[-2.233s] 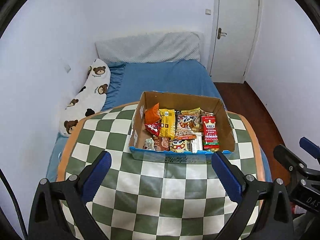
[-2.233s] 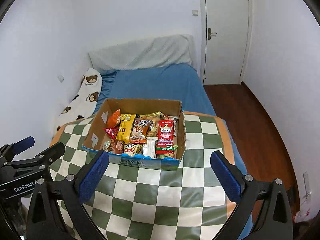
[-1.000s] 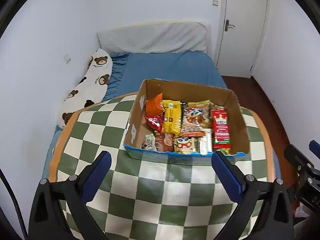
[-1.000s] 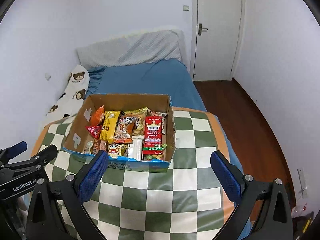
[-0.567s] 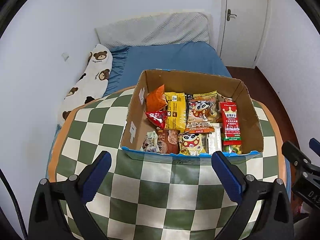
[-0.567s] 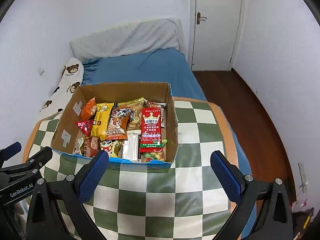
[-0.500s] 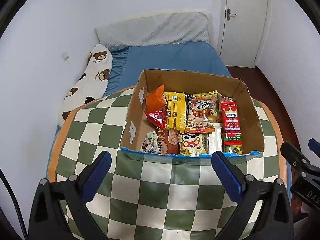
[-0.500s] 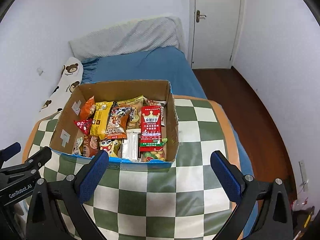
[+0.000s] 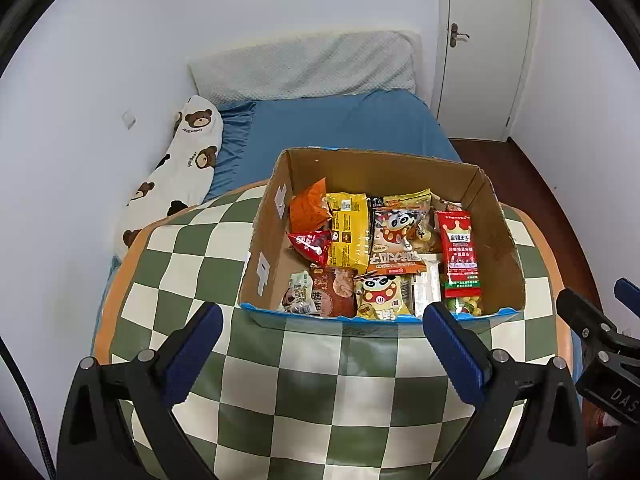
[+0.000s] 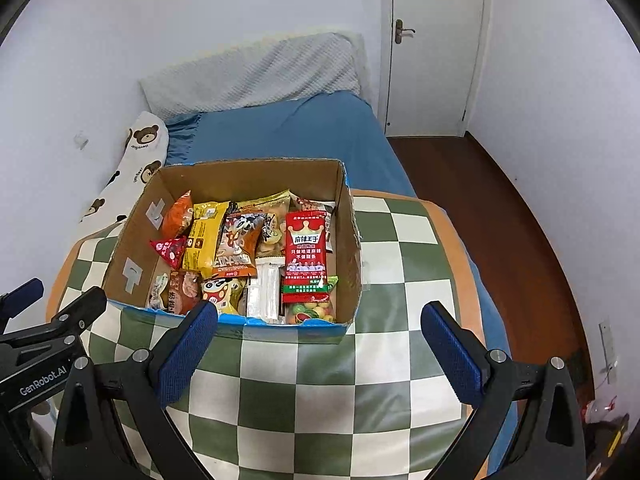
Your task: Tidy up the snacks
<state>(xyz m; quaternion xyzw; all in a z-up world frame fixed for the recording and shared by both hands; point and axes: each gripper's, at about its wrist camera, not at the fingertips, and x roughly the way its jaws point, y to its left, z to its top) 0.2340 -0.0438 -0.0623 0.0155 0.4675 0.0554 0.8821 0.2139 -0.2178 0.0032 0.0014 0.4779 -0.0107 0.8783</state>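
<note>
An open cardboard box sits on a green and white checkered table. It holds several snack packets: a tall red packet at the right, a yellow packet, an orange packet and panda-print packets. My left gripper is open and empty, above the table just short of the box's near wall. My right gripper is open and empty, before the box; the red packet lies ahead of it.
A bed with a blue sheet, a grey headboard cushion and a bear-print pillow lies behind the table. A white door and wooden floor are at the right. The table's orange edge drops off beside the box.
Both grippers have moved forward and lower toward the box, which now looks larger and nearer. Both stay open and empty. The snacks have not moved.
</note>
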